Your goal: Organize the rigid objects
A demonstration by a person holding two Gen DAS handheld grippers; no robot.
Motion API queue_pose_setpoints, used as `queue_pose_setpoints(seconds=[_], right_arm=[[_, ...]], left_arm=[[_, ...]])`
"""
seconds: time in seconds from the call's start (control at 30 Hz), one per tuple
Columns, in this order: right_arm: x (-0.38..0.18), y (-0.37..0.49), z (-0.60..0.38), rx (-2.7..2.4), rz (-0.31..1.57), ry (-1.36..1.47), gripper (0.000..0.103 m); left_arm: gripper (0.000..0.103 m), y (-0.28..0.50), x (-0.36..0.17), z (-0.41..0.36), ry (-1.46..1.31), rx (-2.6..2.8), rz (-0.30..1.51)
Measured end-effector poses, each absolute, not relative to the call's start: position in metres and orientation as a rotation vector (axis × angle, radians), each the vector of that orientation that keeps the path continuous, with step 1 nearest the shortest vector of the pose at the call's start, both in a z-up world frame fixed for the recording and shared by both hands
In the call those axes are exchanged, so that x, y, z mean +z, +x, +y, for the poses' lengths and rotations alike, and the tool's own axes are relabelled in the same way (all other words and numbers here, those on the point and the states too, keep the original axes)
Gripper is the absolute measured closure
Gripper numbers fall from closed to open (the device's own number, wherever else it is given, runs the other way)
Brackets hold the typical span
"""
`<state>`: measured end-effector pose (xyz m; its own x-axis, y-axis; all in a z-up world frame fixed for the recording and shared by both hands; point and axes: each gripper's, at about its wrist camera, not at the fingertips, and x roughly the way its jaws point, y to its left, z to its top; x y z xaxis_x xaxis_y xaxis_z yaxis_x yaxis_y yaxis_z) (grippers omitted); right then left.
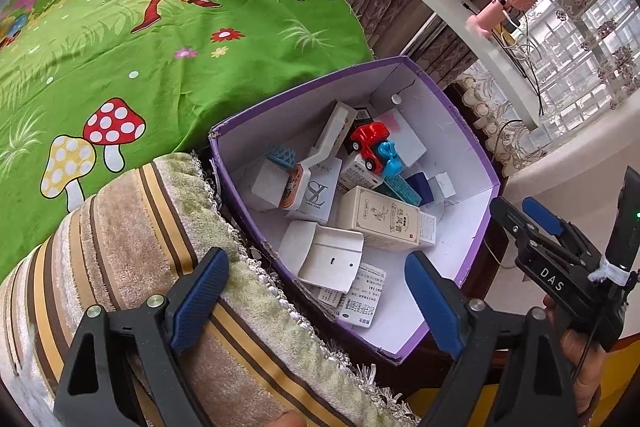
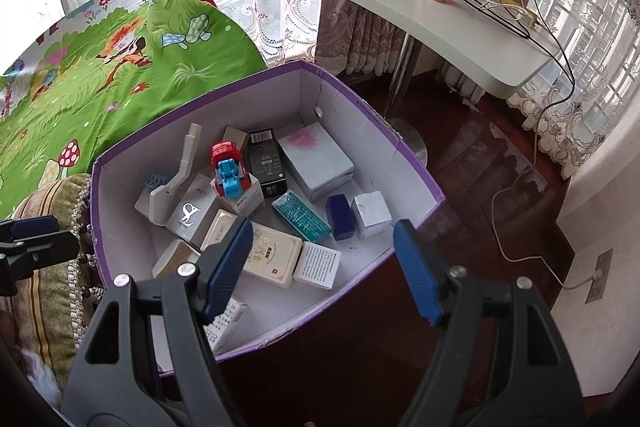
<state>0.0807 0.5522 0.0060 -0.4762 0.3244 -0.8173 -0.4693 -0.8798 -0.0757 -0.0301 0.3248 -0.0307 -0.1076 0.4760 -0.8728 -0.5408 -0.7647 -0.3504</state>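
The left gripper [image 1: 316, 291] and right gripper [image 2: 322, 267] are both hanging released, nothing between their jaws. Just ahead of them the purple box [image 2: 404, 163] is sitting on dark wooden floor [image 2: 480, 163], holding small cartons and a red toy car [image 2: 226, 157] (beside a green patterned sheet [image 1: 140, 39]); beyond it a white table [image 2: 440, 27] is standing by curtained windows.

- Print on the leaflets [image 1: 362, 293] too small to read
- Beige carton [image 2: 268, 257] partly behind the right gripper's finger [image 2: 228, 267]
- Left gripper [image 2: 28, 239] cut off by the edge
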Motion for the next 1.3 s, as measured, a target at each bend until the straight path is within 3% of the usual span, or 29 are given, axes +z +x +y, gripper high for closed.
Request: queue_pose_setpoints(seconds=[1.3], right_arm=[[0.0007, 0.0815, 0.5549, 2.344, 0.227, -1.267, 0.027]], left_arm=[[0.012, -0.0297, -0.0308, 0.3259, -1.492, 1.934, 0.076]])
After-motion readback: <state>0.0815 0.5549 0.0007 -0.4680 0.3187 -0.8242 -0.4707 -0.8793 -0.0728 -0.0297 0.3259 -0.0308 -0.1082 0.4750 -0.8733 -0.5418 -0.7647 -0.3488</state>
